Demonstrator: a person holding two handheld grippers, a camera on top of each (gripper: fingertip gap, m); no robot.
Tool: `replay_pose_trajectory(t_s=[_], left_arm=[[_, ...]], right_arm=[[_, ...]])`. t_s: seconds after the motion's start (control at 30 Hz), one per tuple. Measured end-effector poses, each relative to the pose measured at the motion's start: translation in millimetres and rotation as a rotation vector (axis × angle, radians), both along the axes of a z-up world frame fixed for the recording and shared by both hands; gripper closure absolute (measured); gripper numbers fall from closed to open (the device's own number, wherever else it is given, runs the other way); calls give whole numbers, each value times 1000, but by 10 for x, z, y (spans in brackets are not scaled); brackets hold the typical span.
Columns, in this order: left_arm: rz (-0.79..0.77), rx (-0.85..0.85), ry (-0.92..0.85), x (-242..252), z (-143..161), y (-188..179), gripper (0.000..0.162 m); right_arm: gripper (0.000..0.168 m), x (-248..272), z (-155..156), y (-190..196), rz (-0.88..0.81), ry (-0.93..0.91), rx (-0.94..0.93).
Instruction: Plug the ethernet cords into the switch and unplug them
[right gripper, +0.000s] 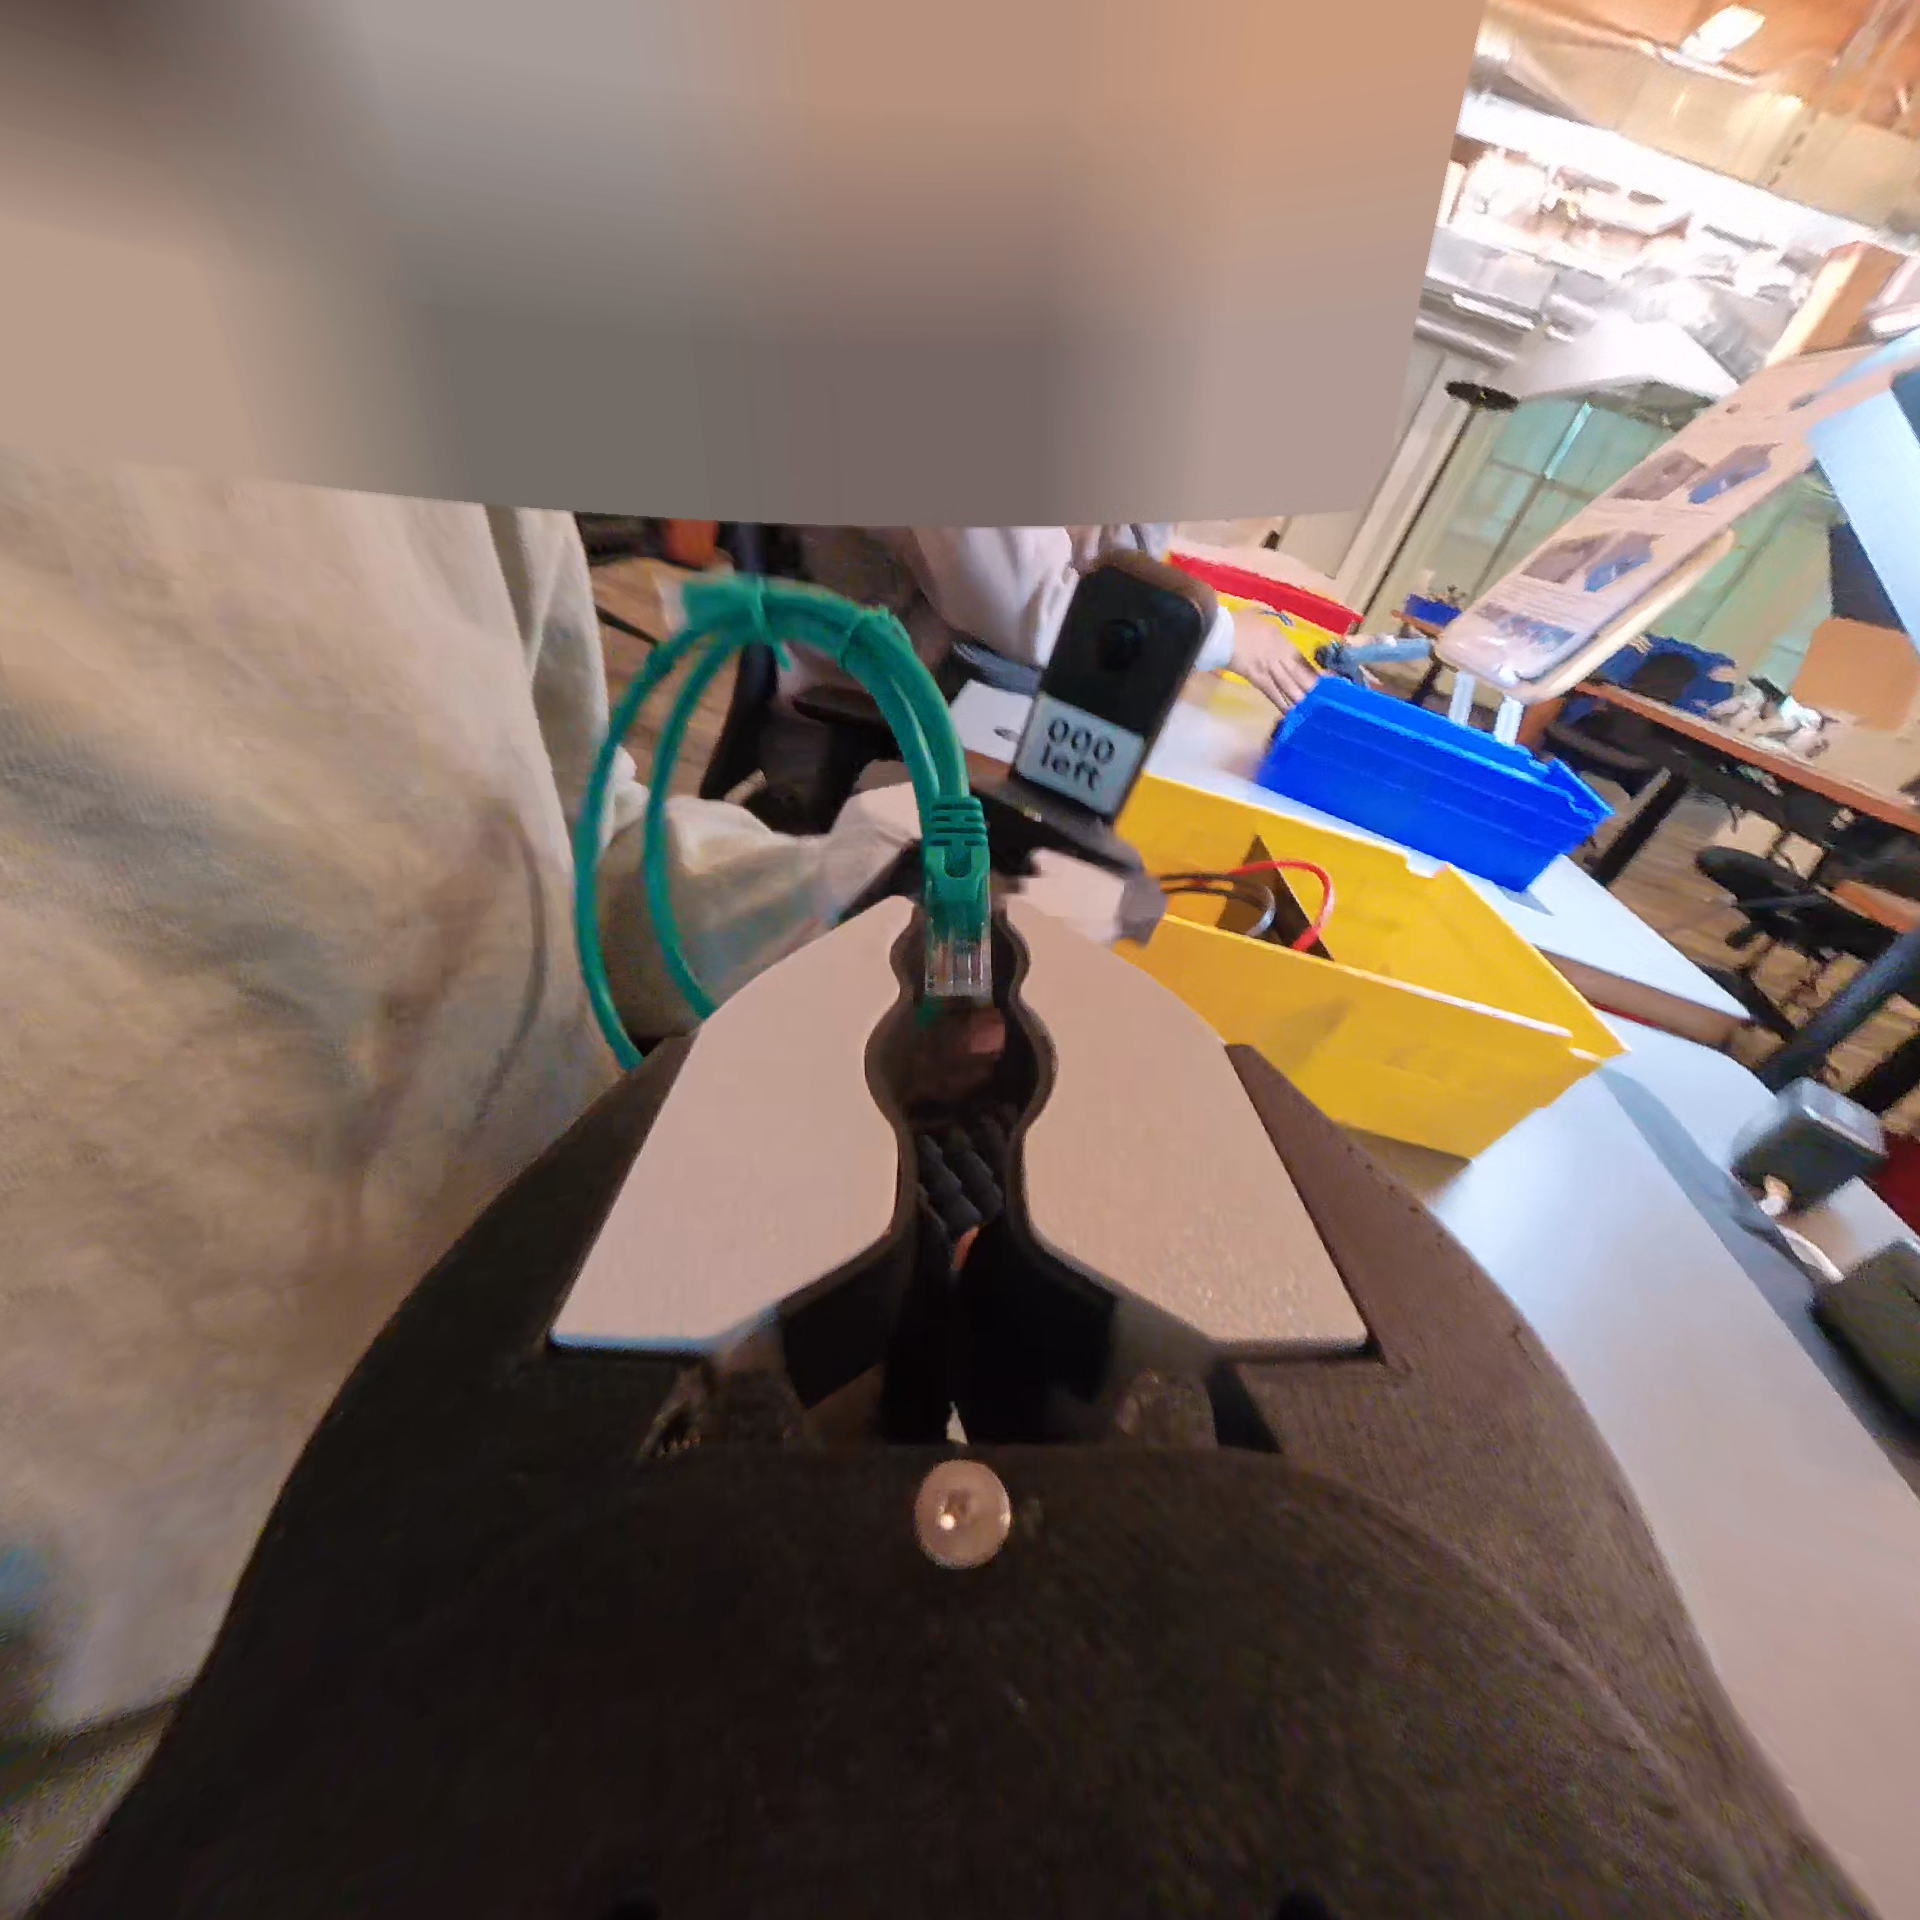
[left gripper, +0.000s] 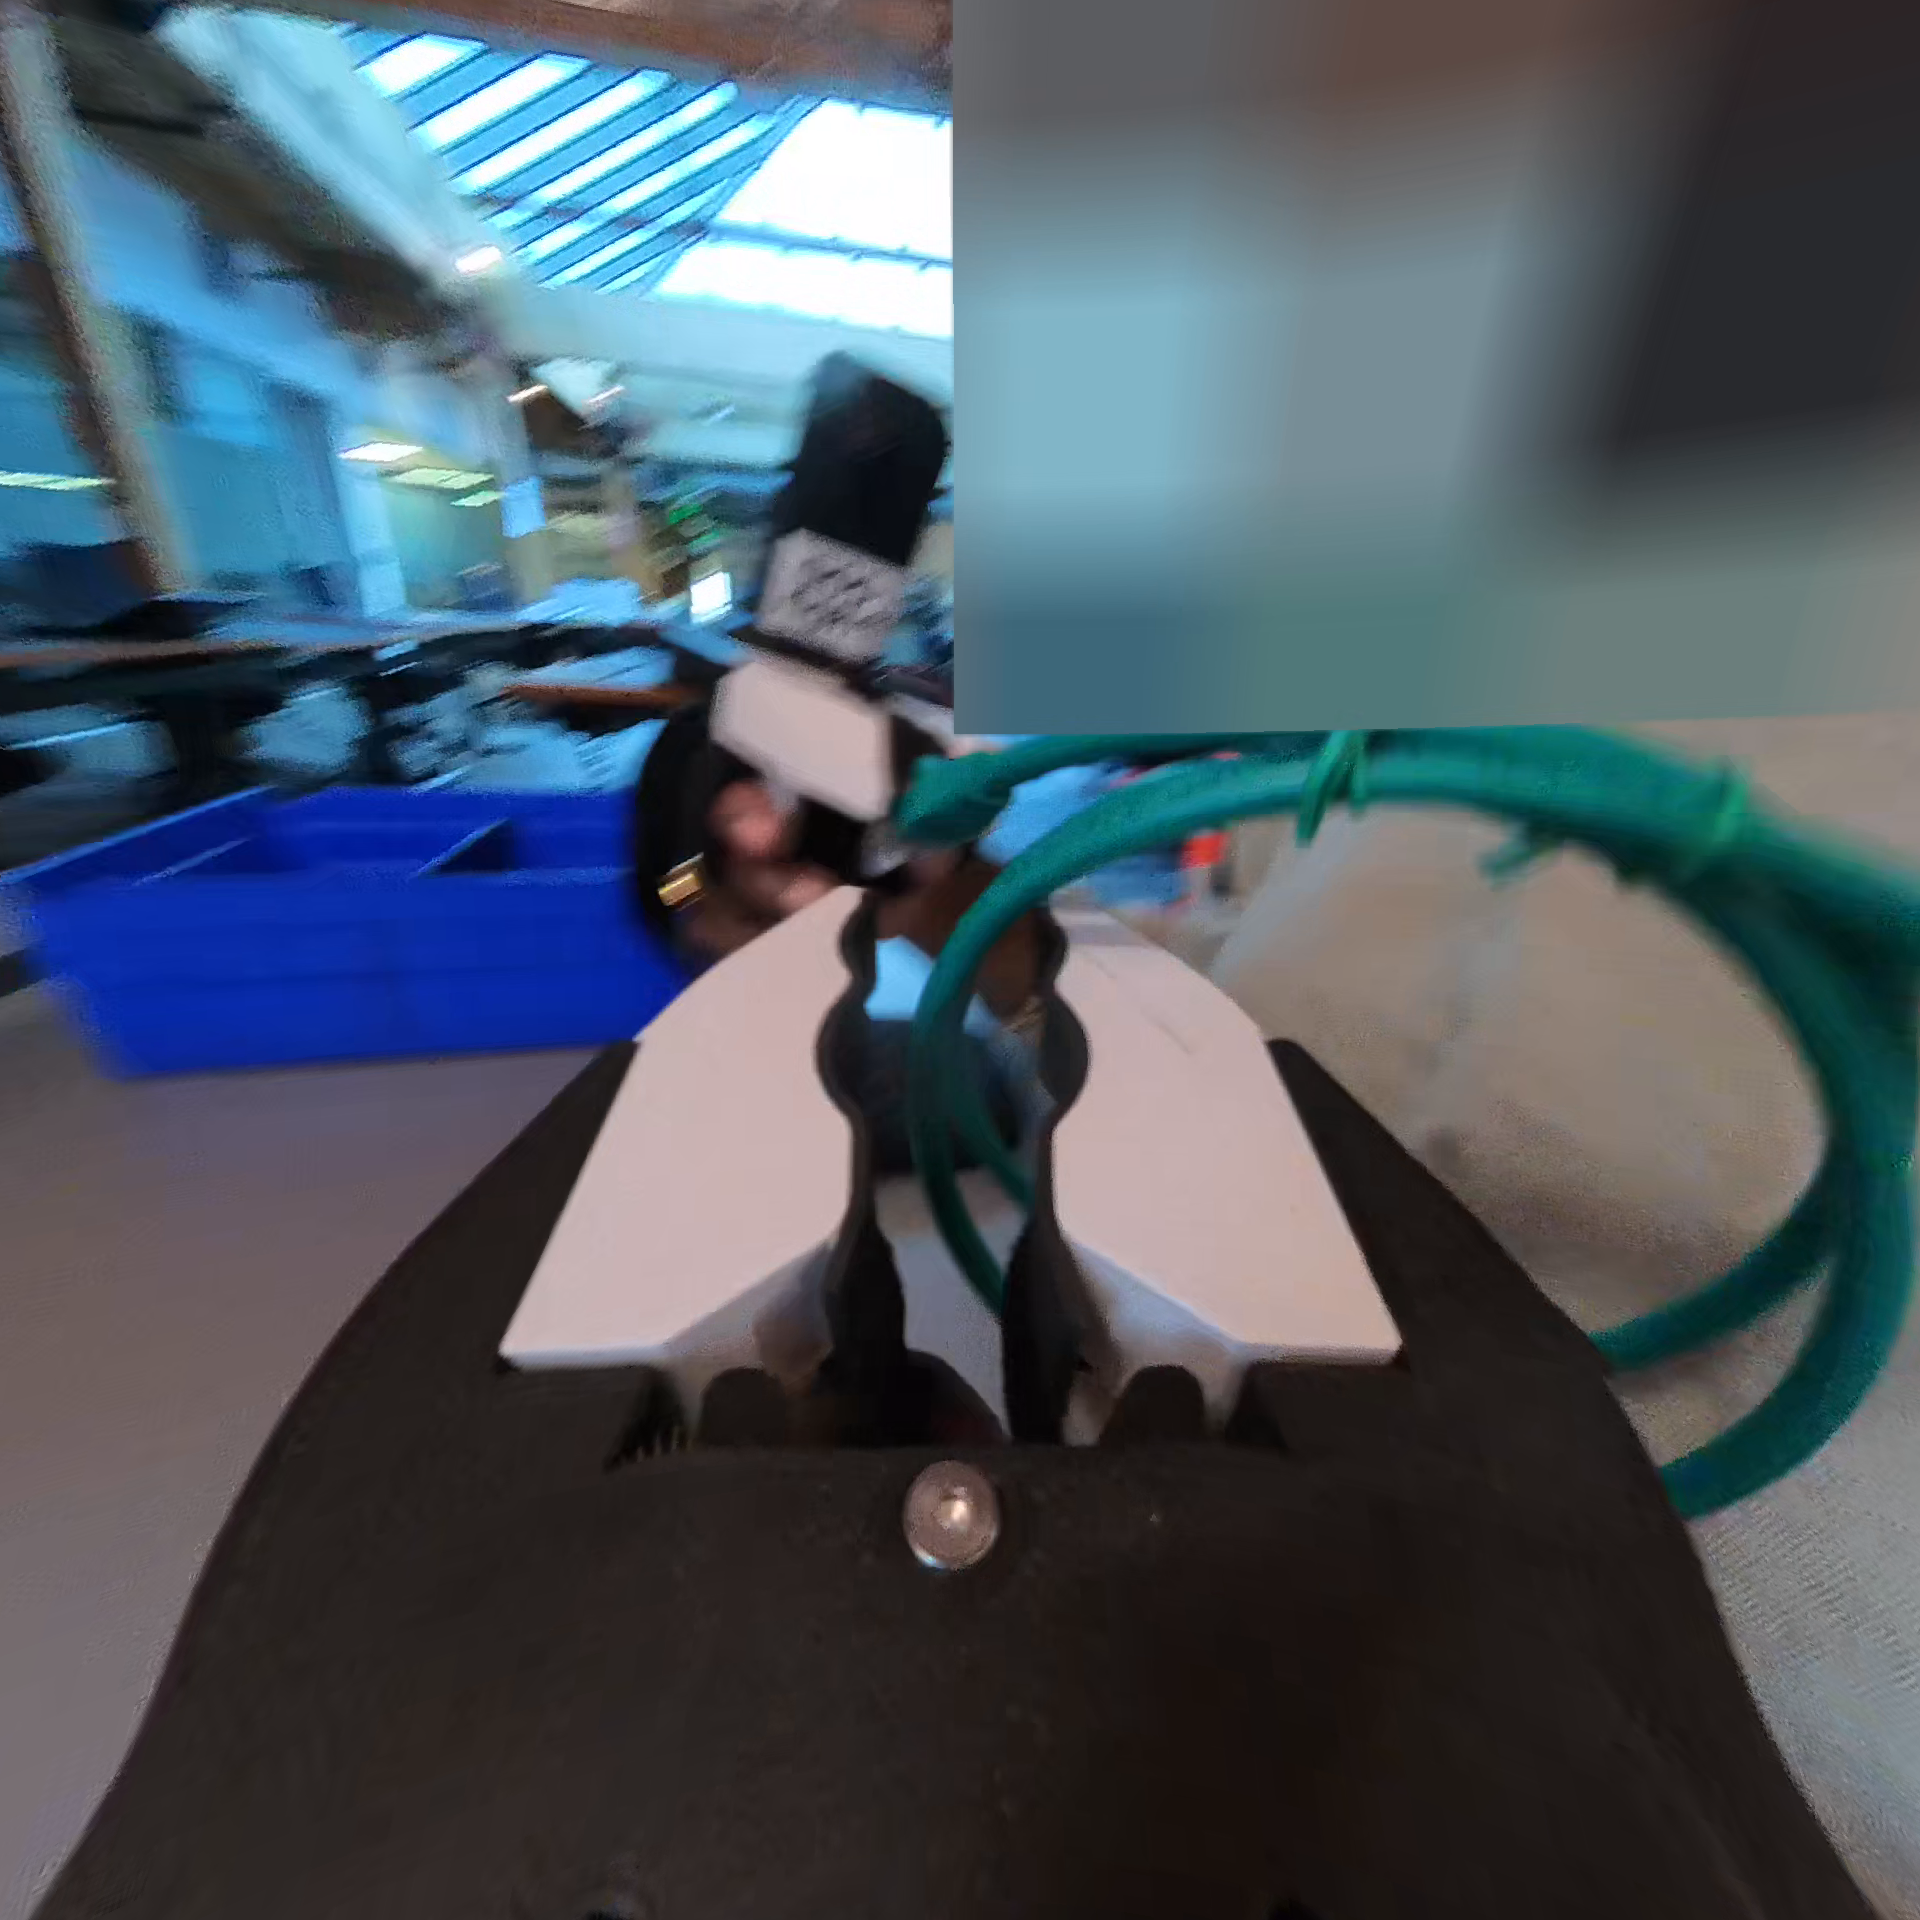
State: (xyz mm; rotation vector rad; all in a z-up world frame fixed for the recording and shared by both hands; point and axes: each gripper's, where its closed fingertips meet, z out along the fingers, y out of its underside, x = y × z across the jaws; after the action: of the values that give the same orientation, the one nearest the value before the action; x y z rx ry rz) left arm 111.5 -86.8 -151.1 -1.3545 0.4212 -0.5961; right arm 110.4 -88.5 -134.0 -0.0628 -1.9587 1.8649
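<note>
While the right gripper (right gripper: 956, 961) pinches the clear plug (right gripper: 956, 961) of the coiled green cable (right gripper: 665, 748) at its tips, the left gripper (left gripper: 951, 935) faces it with fingers narrowly apart around the cable's loop, above the grey table (right gripper: 1662, 1351) beside a yellow bin (right gripper: 1382, 997).

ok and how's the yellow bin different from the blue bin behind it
The yellow bin is nearer the camera, while the blue bin sits farther back. The yellow bin shows its open top, with a divider and red and black wires inside. The blue bin shows only its ribbed side, so its contents are hidden. Both are plastic bins on the white table.
</note>
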Motion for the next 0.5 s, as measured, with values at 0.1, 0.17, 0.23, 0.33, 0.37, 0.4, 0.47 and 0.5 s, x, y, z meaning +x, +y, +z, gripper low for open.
replay_pose_trajectory(t_s=[0.1,0.17,0.23,0.33,0.37,0.4,0.47,0.5], left_arm=[[325,-93,186,-594,-115,-149,120],[507,-98,232,-906,16,-347,116],[532,-40,196,-892,296,-505,116],[441,-83,274,-546,343,-436,116],[413,-138,337,-438,232,-357,116],[396,-188,397,-360,110,-278,116],[367,-260,458,-256,-115,-134,120],[353,-296,458,-229,-235,-63,123]], right_arm=[[157,-63,-112,107,-139,-31,106],[157,-88,-220,133,-198,-71,172],[157,-102,-323,114,-220,-94,211],[158,-106,-375,59,-204,-107,178],[162,-109,-364,52,-200,-107,152],[163,-104,-339,46,-194,-102,122],[168,-73,-306,33,-170,-95,79],[168,-59,-308,27,-159,-100,66]])
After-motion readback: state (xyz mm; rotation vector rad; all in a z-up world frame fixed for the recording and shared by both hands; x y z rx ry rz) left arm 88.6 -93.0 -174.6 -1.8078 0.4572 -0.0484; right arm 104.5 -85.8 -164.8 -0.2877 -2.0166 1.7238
